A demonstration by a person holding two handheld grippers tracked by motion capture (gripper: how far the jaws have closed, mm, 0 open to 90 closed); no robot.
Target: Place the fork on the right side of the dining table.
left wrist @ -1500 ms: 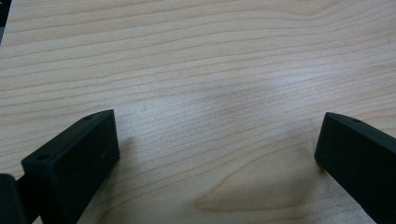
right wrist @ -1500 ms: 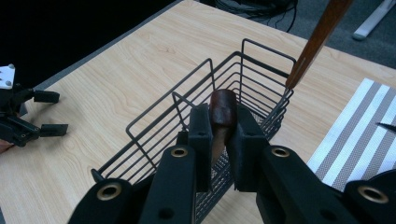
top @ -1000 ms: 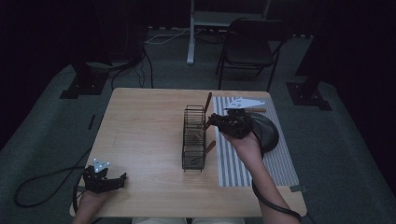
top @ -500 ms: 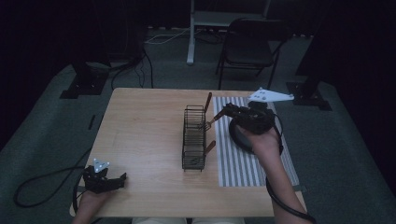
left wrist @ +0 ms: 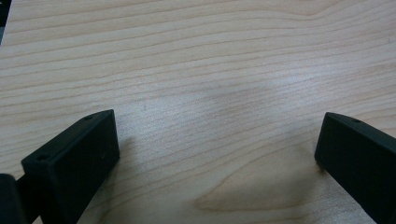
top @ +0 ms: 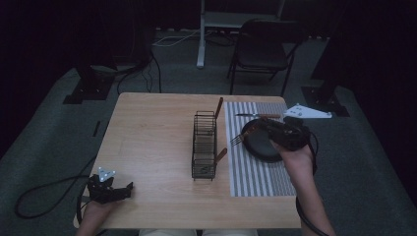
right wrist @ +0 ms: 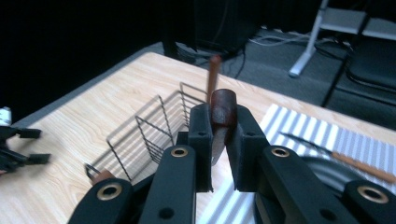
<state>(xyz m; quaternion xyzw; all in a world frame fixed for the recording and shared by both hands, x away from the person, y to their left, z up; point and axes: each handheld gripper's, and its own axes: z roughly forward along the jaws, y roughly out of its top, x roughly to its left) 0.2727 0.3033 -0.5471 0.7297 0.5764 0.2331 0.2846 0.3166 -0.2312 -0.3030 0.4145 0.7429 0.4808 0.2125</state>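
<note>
My right gripper [top: 265, 129] is shut on the brown wooden handle of a fork [top: 241, 136]. The fork hangs over the left rim of a dark plate [top: 263, 150], tines toward the wire rack [top: 204, 145]. In the right gripper view the handle [right wrist: 223, 106] is pinched between the two black jaws, with the rack [right wrist: 149, 128] beyond them. My left gripper [top: 112, 191] rests open at the table's near left corner. In the left gripper view its jaws stand wide apart over bare wood, nothing in the left gripper [left wrist: 217, 140].
A striped mat [top: 255, 177] lies under the plate. On its far end lies a knife [top: 258, 116]. Two wooden-handled utensils stick out of the rack, one at the far end [top: 219, 107] and one at the near end [top: 221, 155]. A chair [top: 260, 51] stands behind the table.
My right gripper has moved right, away from the rack, to above the plate with the fork. The left gripper has stayed put.
</note>
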